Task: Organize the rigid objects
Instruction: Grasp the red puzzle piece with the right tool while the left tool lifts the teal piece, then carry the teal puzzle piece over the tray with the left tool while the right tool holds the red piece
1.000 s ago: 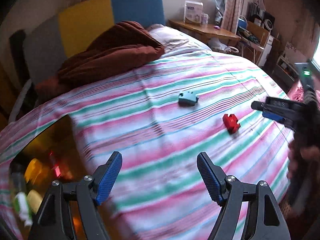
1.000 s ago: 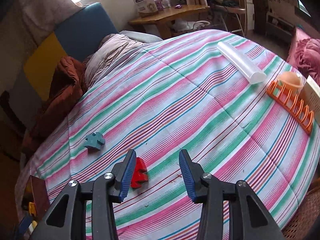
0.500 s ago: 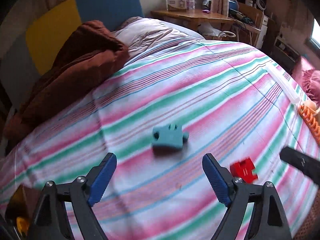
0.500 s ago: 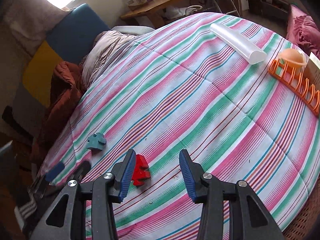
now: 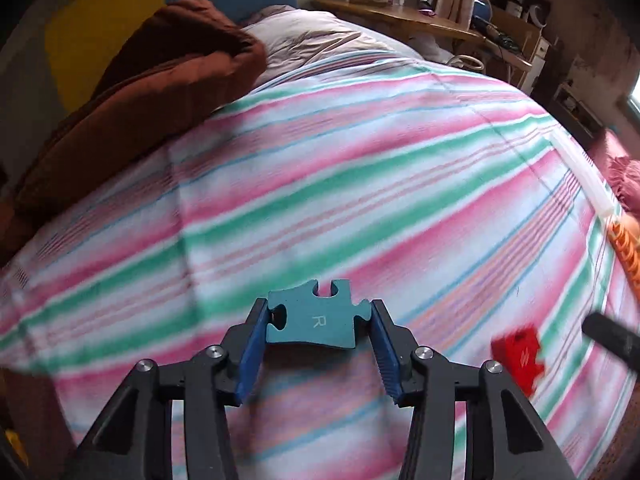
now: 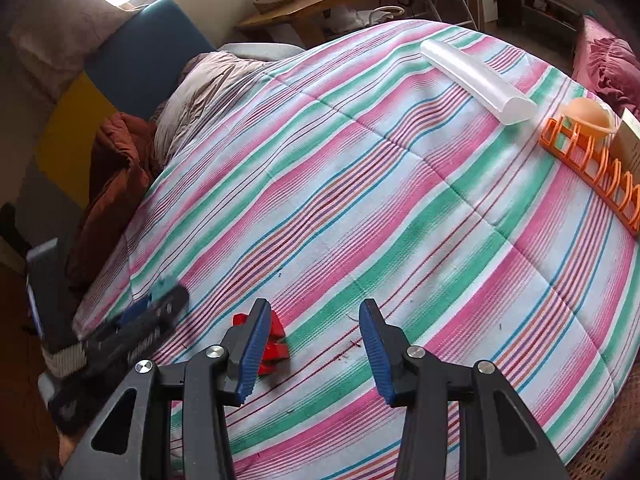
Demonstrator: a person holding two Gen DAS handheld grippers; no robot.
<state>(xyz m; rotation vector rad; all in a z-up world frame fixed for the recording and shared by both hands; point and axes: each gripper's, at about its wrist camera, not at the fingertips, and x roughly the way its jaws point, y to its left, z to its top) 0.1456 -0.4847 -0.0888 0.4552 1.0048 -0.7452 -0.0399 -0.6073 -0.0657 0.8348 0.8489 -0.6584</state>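
In the left wrist view the left tongs [image 5: 318,334] sit at the bottom centre of the frame, their blue pads pressed against both sides of a teal puzzle piece [image 5: 314,322] marked with a white "R", so they are clenched on it. The piece lies flat between the pads, over the striped bedspread [image 5: 360,184]. At the lower right of that frame a red puzzle piece [image 5: 518,356] lies on the bedspread, blurred, with a dark tip of the other tool just beyond it at the right edge. In the right wrist view the right tongs [image 6: 314,344] stand released at the bottom centre, with nothing between the pads; the red puzzle piece [image 6: 270,342] lies partly hidden behind the left pad. At the right edge of this frame an orange rack [image 6: 588,168] rests on the bedspread, and a clear tube [image 6: 476,80] lies just above it in the upper right. A brown blanket [image 5: 140,96] is heaped at the upper left of the left wrist view.
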